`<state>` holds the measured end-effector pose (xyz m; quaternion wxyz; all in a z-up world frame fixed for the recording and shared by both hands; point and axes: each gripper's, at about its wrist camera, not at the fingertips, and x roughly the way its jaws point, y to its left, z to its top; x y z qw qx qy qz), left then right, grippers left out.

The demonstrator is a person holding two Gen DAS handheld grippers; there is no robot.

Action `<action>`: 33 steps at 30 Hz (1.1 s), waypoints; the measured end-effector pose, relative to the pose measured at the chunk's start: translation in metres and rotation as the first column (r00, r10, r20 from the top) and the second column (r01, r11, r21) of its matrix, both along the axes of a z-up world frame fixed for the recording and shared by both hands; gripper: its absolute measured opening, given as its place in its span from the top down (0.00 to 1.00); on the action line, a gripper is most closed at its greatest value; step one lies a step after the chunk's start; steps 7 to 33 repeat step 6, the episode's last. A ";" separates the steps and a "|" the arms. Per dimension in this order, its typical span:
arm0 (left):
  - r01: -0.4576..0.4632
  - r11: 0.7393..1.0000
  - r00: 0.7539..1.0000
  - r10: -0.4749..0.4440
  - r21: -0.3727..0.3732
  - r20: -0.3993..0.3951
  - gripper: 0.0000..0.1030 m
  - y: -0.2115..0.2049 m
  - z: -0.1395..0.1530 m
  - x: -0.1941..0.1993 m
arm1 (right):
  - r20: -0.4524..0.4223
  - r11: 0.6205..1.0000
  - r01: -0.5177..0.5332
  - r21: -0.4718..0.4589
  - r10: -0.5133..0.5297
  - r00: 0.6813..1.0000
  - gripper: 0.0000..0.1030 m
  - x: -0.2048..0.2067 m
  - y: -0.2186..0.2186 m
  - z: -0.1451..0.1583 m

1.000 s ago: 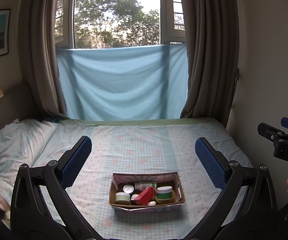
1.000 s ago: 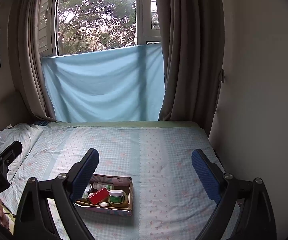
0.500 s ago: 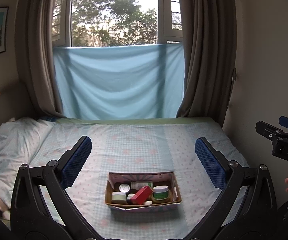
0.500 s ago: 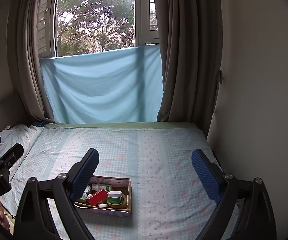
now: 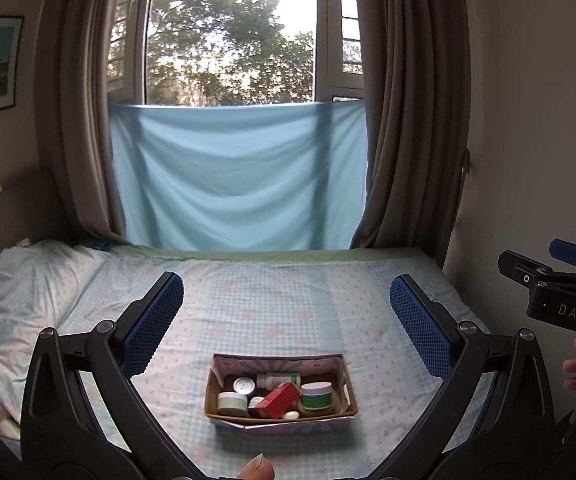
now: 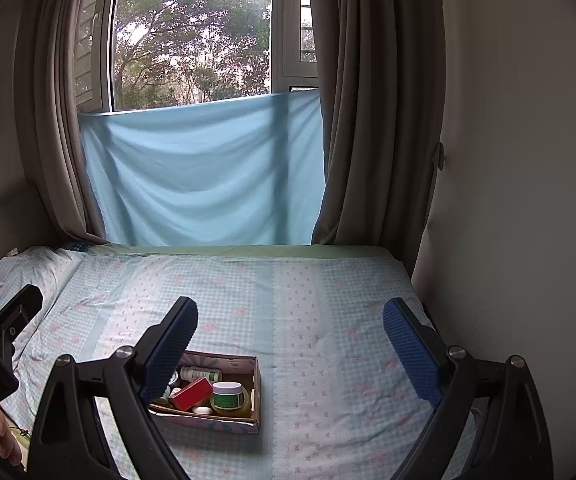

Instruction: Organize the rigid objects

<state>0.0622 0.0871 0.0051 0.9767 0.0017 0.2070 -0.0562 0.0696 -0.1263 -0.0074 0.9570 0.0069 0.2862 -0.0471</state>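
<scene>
An open cardboard box (image 5: 275,361) (image 6: 256,384) lies on the bed. In it are a red carton (image 5: 279,398) (image 6: 191,393), a green-labelled jar (image 5: 316,394) (image 6: 227,395), a white bottle (image 5: 279,379) (image 6: 199,372), a smaller jar (image 5: 231,402) and a round tin (image 5: 243,385). My left gripper (image 5: 285,284) is open and empty, held above and short of the box. My right gripper (image 6: 291,306) is open and empty too, with the box low on its left, partly behind its left finger. Each gripper shows at the edge of the other's view (image 5: 544,260) (image 6: 3,292).
The bed (image 6: 328,320) has a pale checked sheet with much bare room around the box. A pillow (image 5: 19,292) lies at the left. A wall (image 6: 508,240) borders the bed's right side. Curtains and a blue cloth (image 5: 239,184) hang at the far end.
A fingertip now shows at the bottom edge of the left wrist view. Both grippers and the box stand as before.
</scene>
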 end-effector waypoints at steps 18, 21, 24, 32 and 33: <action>0.006 0.999 1.000 -0.005 0.040 -0.022 0.00 -0.004 -0.008 0.004 | -0.010 1.000 0.000 0.011 0.000 1.000 0.10 0.003 0.000 -0.003; 0.006 0.999 1.000 -0.005 0.040 -0.022 0.00 -0.004 -0.008 0.004 | -0.010 1.000 0.000 0.011 0.000 1.000 0.10 0.003 0.000 -0.003; 0.006 0.999 1.000 -0.005 0.040 -0.022 0.00 -0.004 -0.008 0.004 | -0.010 1.000 0.000 0.011 0.000 1.000 0.10 0.003 0.000 -0.003; 0.006 0.999 1.000 -0.005 0.040 -0.022 0.00 -0.004 -0.008 0.004 | -0.010 1.000 0.000 0.011 0.000 1.000 0.10 0.003 0.000 -0.003; 0.006 0.999 1.000 -0.005 0.040 -0.022 0.00 -0.004 -0.008 0.004 | -0.010 1.000 0.000 0.011 0.000 1.000 0.10 0.003 0.000 -0.003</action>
